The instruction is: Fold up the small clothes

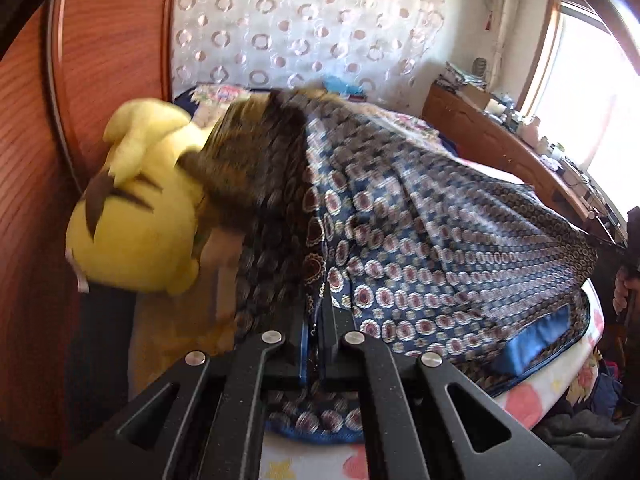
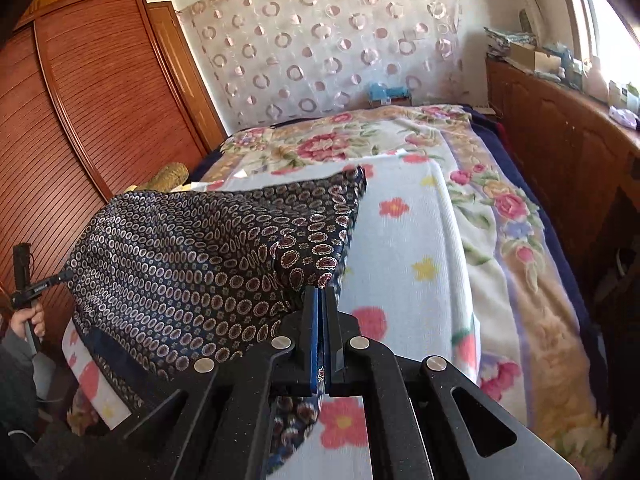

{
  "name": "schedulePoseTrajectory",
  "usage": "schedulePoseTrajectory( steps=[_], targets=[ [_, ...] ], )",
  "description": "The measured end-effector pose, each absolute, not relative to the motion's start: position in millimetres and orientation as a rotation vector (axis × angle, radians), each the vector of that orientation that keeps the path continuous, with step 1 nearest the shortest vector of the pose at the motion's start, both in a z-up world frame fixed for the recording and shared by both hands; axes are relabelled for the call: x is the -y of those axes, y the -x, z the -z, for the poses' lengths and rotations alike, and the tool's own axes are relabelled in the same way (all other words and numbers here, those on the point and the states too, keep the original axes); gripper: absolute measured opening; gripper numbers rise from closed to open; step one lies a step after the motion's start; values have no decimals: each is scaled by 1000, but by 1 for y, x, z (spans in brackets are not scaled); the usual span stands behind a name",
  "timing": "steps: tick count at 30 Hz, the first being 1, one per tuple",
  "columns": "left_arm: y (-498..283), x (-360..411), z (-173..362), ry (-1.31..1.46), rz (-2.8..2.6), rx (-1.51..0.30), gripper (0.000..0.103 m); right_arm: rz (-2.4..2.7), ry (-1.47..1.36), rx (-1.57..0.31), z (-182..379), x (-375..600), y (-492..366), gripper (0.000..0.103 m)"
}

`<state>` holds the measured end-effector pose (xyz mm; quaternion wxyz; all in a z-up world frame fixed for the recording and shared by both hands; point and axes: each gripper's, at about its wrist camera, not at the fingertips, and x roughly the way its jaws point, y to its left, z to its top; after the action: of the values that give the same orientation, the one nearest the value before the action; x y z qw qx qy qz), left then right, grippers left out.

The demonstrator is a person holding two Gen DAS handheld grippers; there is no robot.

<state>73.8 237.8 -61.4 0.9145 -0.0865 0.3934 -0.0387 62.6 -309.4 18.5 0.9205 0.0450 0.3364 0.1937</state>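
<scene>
As the left wrist view shows, the left claw [image 1: 318, 316] is clenched on an edge of the patterned garment [image 1: 432, 240], which stretches above the bed [image 1: 560, 380] beside a yellow plush toy [image 1: 136, 216]. In the right wrist view, the right claw [image 2: 322, 300] is likewise clenched on the garment's opposite corner, with the floral blanket [image 2: 420, 240] beneath. The step in hand appears to be spreading the cloth; the next move calls for lowering it flat without slack.

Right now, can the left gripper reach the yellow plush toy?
Probably not: the left gripper is shut on the patterned cloth, and that lifted cloth hangs between it and the yellow plush toy.
</scene>
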Motion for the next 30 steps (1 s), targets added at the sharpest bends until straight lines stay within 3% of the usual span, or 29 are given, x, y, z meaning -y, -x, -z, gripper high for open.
schedulePoseTrajectory(
  steps=[15,17,21,30],
  targets=[
    [-61,-243,75,167,35,-809,4,-382,-25,-755,3,296,-50,1],
    [-59,-243,72,175,43,-795,13,-374,-18,-742,1,296,-48,1],
    [-57,-239,70,159,60,-790,40,-355,2,-722,2,295,-43,2],
    [-54,-233,83,144,23,-823,40,-303,102,-649,-2,275,-20,3]
  ],
)
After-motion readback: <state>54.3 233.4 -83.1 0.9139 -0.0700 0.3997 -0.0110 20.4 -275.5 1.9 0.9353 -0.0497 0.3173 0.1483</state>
